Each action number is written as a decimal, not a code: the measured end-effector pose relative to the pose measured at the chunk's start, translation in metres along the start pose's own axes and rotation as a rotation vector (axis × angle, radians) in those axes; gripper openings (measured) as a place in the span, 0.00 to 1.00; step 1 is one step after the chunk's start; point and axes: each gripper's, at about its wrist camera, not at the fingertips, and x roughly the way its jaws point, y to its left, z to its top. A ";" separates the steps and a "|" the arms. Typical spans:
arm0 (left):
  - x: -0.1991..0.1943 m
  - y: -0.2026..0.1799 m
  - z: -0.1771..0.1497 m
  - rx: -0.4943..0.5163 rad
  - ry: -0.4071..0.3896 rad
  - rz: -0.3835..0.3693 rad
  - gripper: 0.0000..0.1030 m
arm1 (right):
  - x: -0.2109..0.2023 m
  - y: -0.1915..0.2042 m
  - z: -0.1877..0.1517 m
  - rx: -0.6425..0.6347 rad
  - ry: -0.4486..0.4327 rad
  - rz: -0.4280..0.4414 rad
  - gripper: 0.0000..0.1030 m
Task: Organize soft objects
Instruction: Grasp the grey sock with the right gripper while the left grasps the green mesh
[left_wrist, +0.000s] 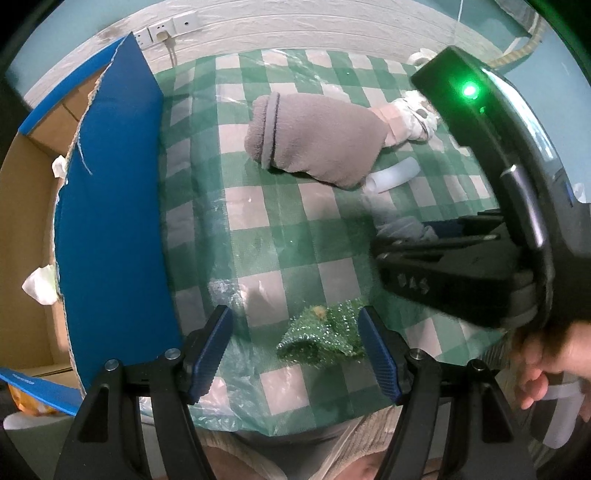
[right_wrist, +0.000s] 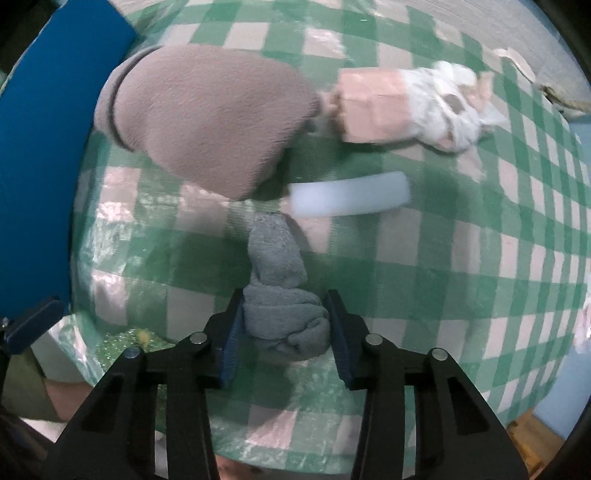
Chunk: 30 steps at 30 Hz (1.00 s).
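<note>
My right gripper (right_wrist: 286, 317) is shut on a rolled grey sock (right_wrist: 282, 295), held above the checked tablecloth; the sock also shows in the left wrist view (left_wrist: 404, 227) at that gripper's tips. My left gripper (left_wrist: 295, 343) is open just above a green glittery soft item (left_wrist: 325, 332), which lies between its fingers, nearer the right one. A taupe fleece hat (left_wrist: 314, 136) (right_wrist: 210, 114) lies mid-table. Beside it lie a white foam strip (left_wrist: 393, 175) (right_wrist: 351, 194) and a pink and white soft toy (left_wrist: 406, 118) (right_wrist: 406, 107).
An open cardboard box (left_wrist: 26, 229) with blue flaps (left_wrist: 110, 221) (right_wrist: 40, 147) stands at the table's left; crumpled white paper (left_wrist: 40, 284) lies inside. The green and white checked cloth (left_wrist: 258, 229) (right_wrist: 443, 258) is covered with clear plastic. Wall sockets (left_wrist: 166, 31) are behind.
</note>
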 end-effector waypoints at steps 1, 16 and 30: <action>-0.001 -0.001 -0.001 0.003 0.001 -0.004 0.70 | -0.002 -0.003 -0.001 0.014 -0.006 -0.003 0.39; 0.012 -0.028 -0.012 0.103 0.026 -0.015 0.78 | -0.032 -0.027 -0.018 0.081 -0.085 0.000 0.39; 0.029 -0.028 -0.002 0.065 0.010 -0.006 0.45 | -0.030 -0.037 -0.018 0.099 -0.090 0.049 0.40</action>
